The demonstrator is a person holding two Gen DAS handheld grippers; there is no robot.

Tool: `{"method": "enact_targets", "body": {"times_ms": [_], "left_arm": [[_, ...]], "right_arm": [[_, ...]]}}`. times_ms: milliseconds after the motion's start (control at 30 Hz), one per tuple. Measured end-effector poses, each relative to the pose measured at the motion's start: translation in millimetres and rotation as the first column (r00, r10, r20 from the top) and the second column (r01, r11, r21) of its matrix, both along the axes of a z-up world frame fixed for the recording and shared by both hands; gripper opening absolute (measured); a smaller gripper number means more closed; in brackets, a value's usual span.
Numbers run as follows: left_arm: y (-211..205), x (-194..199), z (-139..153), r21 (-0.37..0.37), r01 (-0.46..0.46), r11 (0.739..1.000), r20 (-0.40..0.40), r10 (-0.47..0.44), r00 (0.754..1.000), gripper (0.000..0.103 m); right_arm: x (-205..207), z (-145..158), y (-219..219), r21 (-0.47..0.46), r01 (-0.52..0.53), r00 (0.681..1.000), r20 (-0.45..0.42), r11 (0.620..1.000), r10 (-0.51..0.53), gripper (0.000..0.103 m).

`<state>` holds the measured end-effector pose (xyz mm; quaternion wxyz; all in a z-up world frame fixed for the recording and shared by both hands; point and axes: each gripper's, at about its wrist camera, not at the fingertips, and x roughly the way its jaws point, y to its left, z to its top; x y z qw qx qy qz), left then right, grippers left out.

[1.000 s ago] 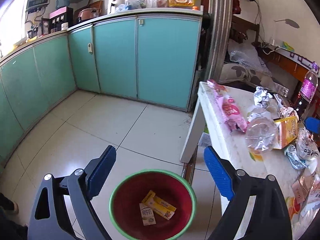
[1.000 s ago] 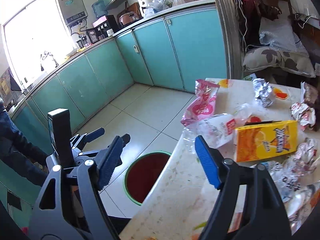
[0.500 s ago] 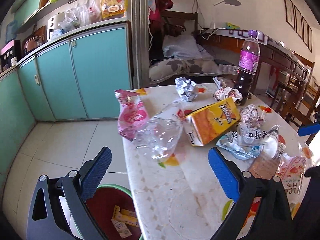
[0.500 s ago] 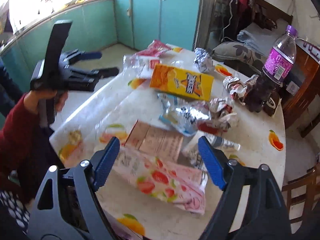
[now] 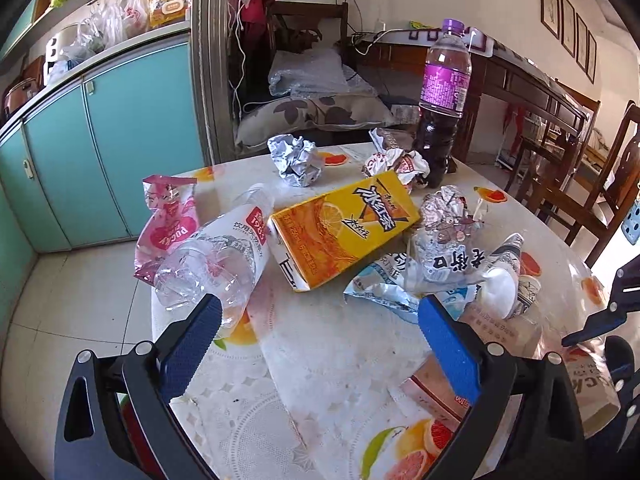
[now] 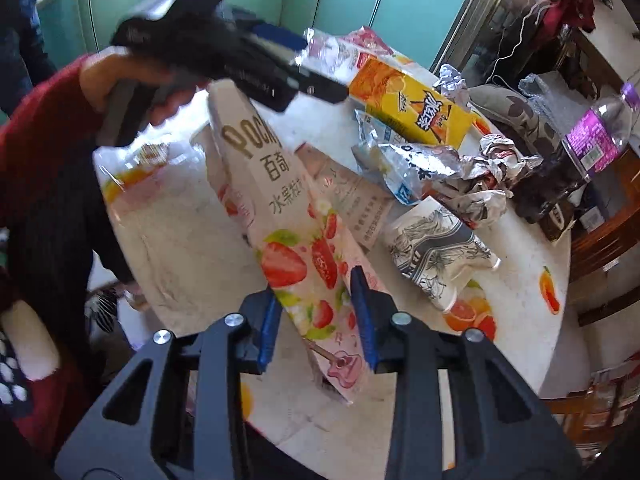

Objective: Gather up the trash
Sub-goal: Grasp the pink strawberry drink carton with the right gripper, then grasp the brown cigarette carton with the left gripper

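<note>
The right tongs (image 6: 316, 320) are clamped on the near end of a strawberry Pocky box (image 6: 288, 216), which rises at a slant off the counter (image 6: 528, 240). The left tongs (image 5: 316, 320) hang wide open and empty above the counter, with a crushed bottle (image 5: 216, 264) just ahead and an orange carton (image 5: 344, 228) beside it.

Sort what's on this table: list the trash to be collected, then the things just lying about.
Trash to collect:
Pocky box, shut in the right gripper
yellow tea carton
crushed clear bottle
pink Pocky wrapper
foil ball

Lying about:
purple-label bottle, still holding drink
pillow
</note>
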<state>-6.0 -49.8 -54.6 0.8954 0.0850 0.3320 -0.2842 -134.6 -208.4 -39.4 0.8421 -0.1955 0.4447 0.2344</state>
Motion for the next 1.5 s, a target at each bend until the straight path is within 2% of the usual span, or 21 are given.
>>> {"method": "enact_targets", "body": {"times_ms": [100,200,267,333,400,500,567,633,700,833,967,1033,1200,1300,1367,1500], "left_arm": [[2.7,3.1,-1.2,-0.035,0.004,0.999,-0.033,-0.006,0.999,0.094],[7.5,8.0,-3.4,-0.057,-0.011,0.998,-0.058,0.008,0.998,0.094],[6.8,7.7,-5.1,-0.059,-0.004,0.998,-0.063,0.0,0.998,0.094],[0.7,2.8,-5.5,-0.059,0.044,0.997,-0.061,-0.048,0.997,0.094],[-10.4,-7.5,-5.3,-0.042,0.129,0.991,-0.051,-0.131,0.99,0.095],[-32.6,-27.2,-8.9,0.021,0.269,0.963,-0.031,-0.269,0.963,0.095],[-45.7,-36.2,-14.6,0.058,0.339,0.939,-0.047,-0.336,0.941,0.095],[-56.6,-40.1,-23.0,0.092,0.373,0.923,-0.069,-0.368,0.927,0.095],[-63.8,-38.8,-29.9,0.11,0.381,0.918,-0.099,-0.371,0.923,0.095],[-65.6,-36.2,-31.3,0.08,0.4,0.913,-0.14,-0.387,0.911,0.074],[-67.2,-44.2,-34.6,0.111,0.417,0.902,-0.14,-0.401,0.905,0.065],[-65.7,-48.8,-31.8,0.102,0.429,0.897,-0.138,-0.415,0.9,0.054],[-59.1,-61.5,-18.0,0.068,0.454,0.888,-0.101,-0.447,0.889,0.051],[-50.2,-68.7,-2.9,0.022,0.454,0.891,-0.058,-0.453,0.89,0.051],[-42.0,-71.5,9.1,-0.009,0.436,0.9,-0.009,-0.436,0.9,0.051],[-25.5,-66.2,26.1,-0.003,0.295,0.956,0.11,-0.293,0.95,0.051]], "right_arm": [[-5.2,15.3,-24.2,0.139,0.038,0.999,-0.02,0.99,-0.035,0.026],[-8.1,24.1,-50.8,0.201,0.13,0.991,-0.018,0.971,-0.129,0.018],[-8.4,30.4,-72.6,0.234,0.214,0.976,-0.003,0.948,-0.22,0.018],[-6.9,34.9,-88.7,0.261,0.28,0.957,0.007,0.924,-0.291,0.018],[-3.2,36.3,-100.7,0.287,0.318,0.942,0.009,0.904,-0.334,0.018],[8.6,34.4,-106.8,0.307,0.348,0.93,0.002,0.886,-0.366,0.018],[13.4,32.5,-106.3,0.329,0.353,0.929,-0.009,0.876,-0.371,0.018],[16.3,31.4,-106.6,0.353,0.356,0.927,-0.019,0.865,-0.374,0.018],[19.2,31.4,-108.6,0.378,0.363,0.924,-0.031,0.852,-0.38,0.018],[21.3,27.3,-111.4,0.397,0.382,0.916,-0.044,0.834,-0.398,0.018],[22.6,24.2,-111.3,0.41,0.398,0.909,-0.056,0.821,-0.413,0.018],[23.1,24.1,-110.4,0.418,0.399,0.909,-0.06,0.816,-0.413,0.018],[23.8,25.9,-106.1,0.43,0.398,0.908,-0.06,0.811,-0.415,0.018],[24.2,28.3,-102.6,0.441,0.399,0.906,-0.054,0.804,-0.42,0.018],[24.5,30.5,-101.3,0.452,0.405,0.9,-0.044,0.795,-0.433,0.018],[24.6,34.2,-90.9,0.424,0.45,0.857,0.044,0.786,-0.514,0.018]]}}
